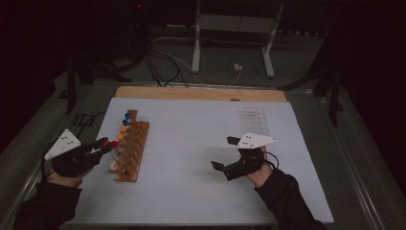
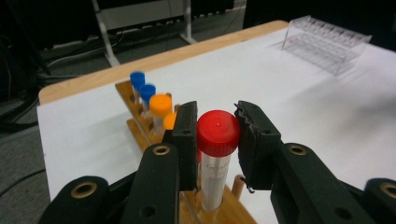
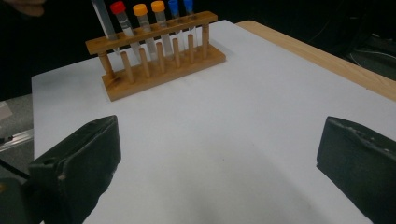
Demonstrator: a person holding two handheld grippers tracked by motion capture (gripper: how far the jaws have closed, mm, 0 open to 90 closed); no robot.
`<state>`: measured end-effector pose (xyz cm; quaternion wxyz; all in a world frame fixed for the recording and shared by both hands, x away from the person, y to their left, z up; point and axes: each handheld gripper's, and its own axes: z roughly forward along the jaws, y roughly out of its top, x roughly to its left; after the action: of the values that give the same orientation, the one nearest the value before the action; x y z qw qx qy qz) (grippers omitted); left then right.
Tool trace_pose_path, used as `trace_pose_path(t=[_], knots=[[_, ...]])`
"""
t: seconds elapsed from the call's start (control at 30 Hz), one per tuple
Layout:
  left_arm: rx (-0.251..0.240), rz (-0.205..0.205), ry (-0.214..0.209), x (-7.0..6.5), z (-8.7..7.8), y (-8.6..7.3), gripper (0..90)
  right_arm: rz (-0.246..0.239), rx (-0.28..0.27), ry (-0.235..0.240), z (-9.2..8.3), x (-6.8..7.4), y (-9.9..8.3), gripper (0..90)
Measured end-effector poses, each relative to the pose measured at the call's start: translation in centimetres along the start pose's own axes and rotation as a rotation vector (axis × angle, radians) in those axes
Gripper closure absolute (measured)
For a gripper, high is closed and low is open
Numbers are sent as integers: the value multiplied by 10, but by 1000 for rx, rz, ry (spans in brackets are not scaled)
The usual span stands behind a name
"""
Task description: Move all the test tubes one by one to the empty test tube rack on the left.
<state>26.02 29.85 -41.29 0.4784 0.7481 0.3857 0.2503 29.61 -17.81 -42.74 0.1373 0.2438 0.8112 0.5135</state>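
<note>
A wooden tube rack [image 1: 130, 148] stands on the white sheet at the left. It holds tubes with blue caps [image 2: 137, 78], orange caps [image 2: 160, 105] and one red cap [image 3: 117, 7]. My left gripper [image 2: 217, 126] is shut on a red-capped tube [image 2: 218, 133], gripping it by the cap. The tube stands nearly upright with its lower end in the rack's nearest end slot. In the high view the left gripper [image 1: 109, 144] is at the rack's near left side. My right gripper [image 1: 224, 153] rests right of centre, open, and its jaws [image 3: 219, 158] have nothing between them.
A clear plastic rack [image 2: 327, 44] sits at the far right of the white sheet [image 1: 201, 143]. The wooden table edge [image 1: 201, 93] runs along the back. Beyond it, cables and a white stand [image 1: 230, 43] are on the floor.
</note>
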Motion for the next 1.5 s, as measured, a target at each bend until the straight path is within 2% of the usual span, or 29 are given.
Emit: trace_pose_path(t=[0.37,0.6,0.77,0.83,0.9,0.97,1.23,1.43,1.5], knots=[[51,-9,1,0,13,-19,716,8,-2,1,-1,-2,0,0],[85,-5,-3,-1,19,-23,716,8,-2,2,-2,-2,0,0],[77,-7,-11,0,18,-24,713,12,-3,-1,-3,-3,0,0],[57,-11,-28,1,15,-23,700,14,-3,0,-3,-4,0,0],[38,-14,-28,-1,11,-20,580,12,-4,-1,-3,-3,0,0],[23,1,-30,-4,8,-15,478,13,-5,-2,-4,-3,0,0],[-23,15,-74,-22,5,5,175,15,-12,-6,-7,-4,0,0],[-35,23,-148,-38,18,16,100,25,-15,0,-8,-4,-2,0],[-34,31,-198,-43,24,18,57,25,-15,-3,-9,-4,-3,0]])
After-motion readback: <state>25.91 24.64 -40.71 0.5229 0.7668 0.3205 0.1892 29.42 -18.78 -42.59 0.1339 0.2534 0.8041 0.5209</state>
